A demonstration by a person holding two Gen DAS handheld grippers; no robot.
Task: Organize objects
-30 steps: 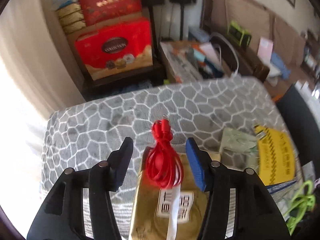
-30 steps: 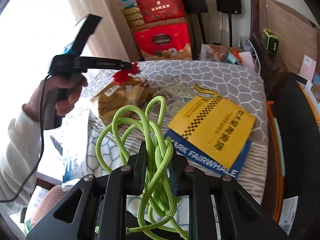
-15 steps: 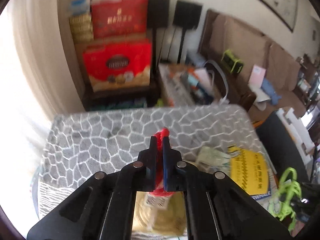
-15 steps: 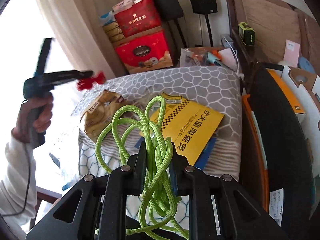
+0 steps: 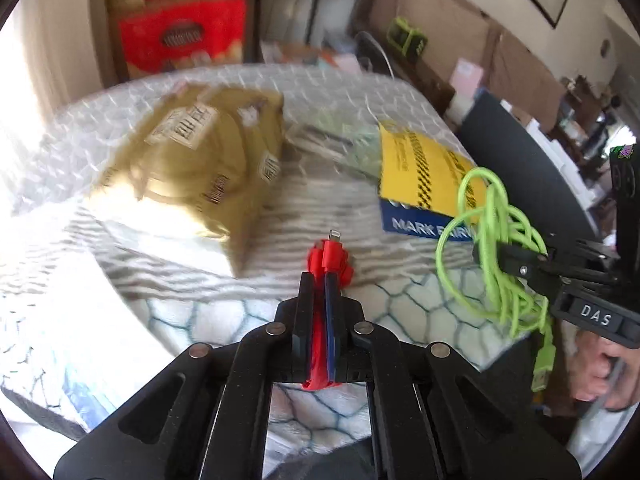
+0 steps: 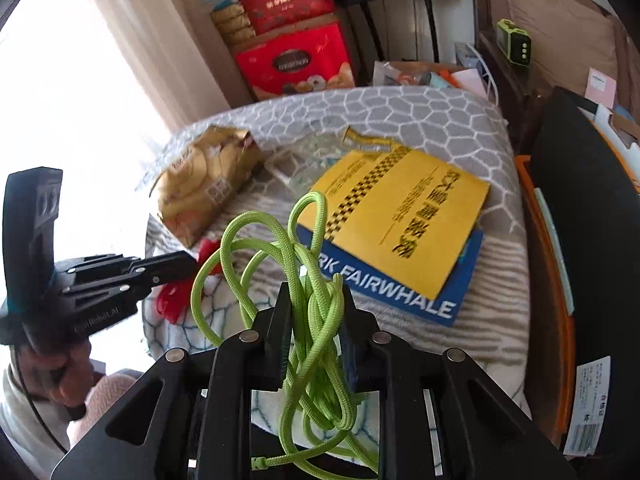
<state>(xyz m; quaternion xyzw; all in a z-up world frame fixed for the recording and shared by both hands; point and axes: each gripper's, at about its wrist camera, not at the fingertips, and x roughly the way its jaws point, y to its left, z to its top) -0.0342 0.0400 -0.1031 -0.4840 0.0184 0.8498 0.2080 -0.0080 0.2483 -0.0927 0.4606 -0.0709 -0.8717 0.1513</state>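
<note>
My left gripper point(image 5: 320, 276) is shut on a coiled red charging cable point(image 5: 330, 258), whose plug sticks out past the fingertips, above the near part of the grey patterned blanket point(image 5: 280, 220). From the right wrist view, the left gripper point(image 6: 188, 260) comes in from the left with the red cable point(image 6: 170, 300) hanging under it. My right gripper point(image 6: 312, 292) holds a bundle of lime-green cord point(image 6: 256, 248) between its jaws, which are opening slightly. Loops stand up above the fingers and the rest hangs below. The left wrist view shows the right gripper point(image 5: 486, 250) close by on the right.
A gold snack bag point(image 5: 192, 168) lies on the blanket at the left. A yellow booklet point(image 6: 400, 216) rests on a blue book point(image 6: 400, 292) to the right, with a clear plastic bag point(image 6: 316, 156) behind. Red gift boxes point(image 6: 296, 60) stand beyond; a black case point(image 6: 580, 220) borders the right.
The left gripper shut on the red cable, lifted it off the gold bag and carried it toward the near edge, close to the right gripper. The right gripper sank a little with the green cord.
</note>
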